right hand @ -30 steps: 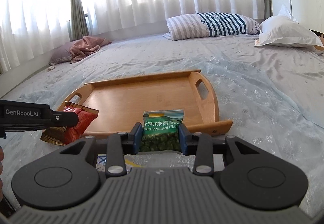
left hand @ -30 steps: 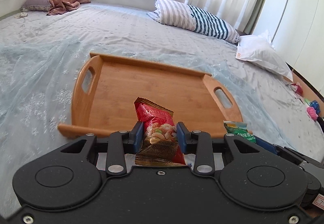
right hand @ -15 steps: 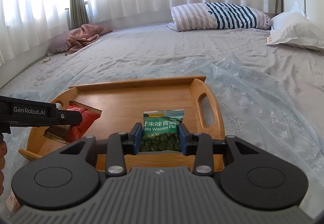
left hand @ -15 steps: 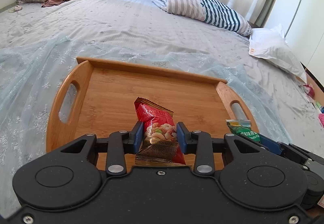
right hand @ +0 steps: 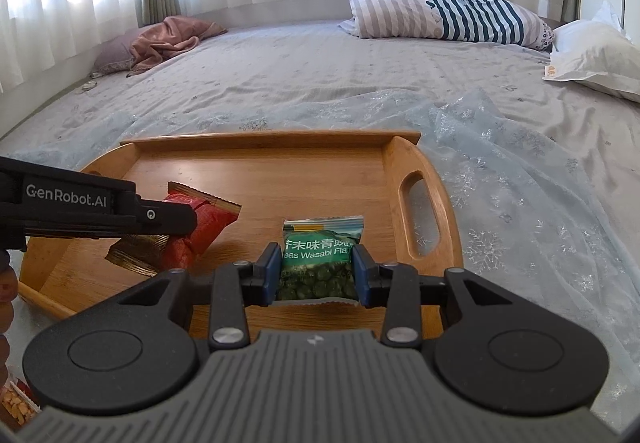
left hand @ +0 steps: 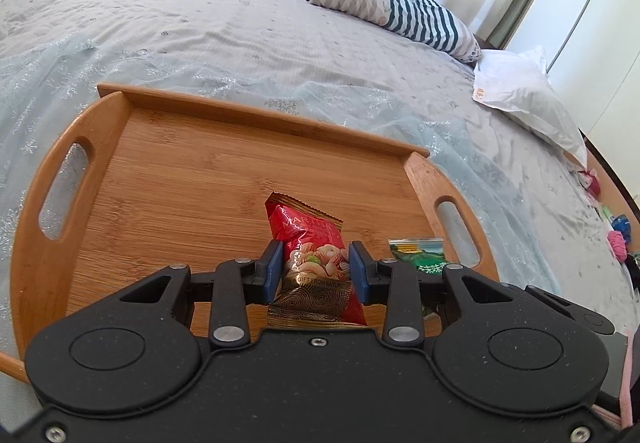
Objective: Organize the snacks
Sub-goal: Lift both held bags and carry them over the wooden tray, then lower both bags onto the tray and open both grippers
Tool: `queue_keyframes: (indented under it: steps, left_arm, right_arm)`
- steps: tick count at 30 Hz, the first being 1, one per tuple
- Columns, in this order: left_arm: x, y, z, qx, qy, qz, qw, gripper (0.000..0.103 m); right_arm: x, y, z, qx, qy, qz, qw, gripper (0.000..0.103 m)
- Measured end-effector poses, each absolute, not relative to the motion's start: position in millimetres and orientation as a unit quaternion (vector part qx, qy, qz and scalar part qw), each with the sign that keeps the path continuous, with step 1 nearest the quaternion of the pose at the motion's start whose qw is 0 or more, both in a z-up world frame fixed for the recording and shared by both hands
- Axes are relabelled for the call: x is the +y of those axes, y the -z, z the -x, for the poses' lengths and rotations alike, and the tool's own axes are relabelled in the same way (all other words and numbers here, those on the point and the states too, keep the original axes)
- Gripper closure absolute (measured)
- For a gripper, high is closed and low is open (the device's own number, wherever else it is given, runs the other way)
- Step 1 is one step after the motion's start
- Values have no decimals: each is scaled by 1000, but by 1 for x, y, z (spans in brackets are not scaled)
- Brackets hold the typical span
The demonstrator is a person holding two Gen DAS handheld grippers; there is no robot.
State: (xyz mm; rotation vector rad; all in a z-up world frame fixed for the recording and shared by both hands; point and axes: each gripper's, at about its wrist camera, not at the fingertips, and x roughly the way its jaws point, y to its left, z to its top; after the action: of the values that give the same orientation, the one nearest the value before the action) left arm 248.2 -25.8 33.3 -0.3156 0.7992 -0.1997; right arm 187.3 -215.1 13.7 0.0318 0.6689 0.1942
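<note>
"GenRobot.AI" on left claw [right hand: 192, 219]

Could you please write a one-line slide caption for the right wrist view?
Right claw grips a green wasabi pea packet over the wooden tray; left claw holds a red snack packet.

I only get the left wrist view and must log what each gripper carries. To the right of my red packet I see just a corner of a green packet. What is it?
Observer: A green wasabi pea snack packet, clamped by the right gripper.
Operator: Is it over the rectangular wooden handled tray?
Observer: Yes, it hangs over the tray's near right part, beside the handle slot.
Operator: And my red nut snack packet from that side?
Observer: The left gripper holds it tilted over the tray's left part.
</note>
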Motion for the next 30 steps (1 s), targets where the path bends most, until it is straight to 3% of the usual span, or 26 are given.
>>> queue_keyframes:
  steps: [27, 30]
  left_arm:
    - [-46, -24, -248, 384, 115, 131, 907, 68]
    - [-49, -25, -246, 388, 126, 126, 904, 61]
  right_arm:
    - [-215, -5, -190, 339, -97, -19, 936, 58]
    - [-215, -7, -190, 338, -101, -21, 935, 54]
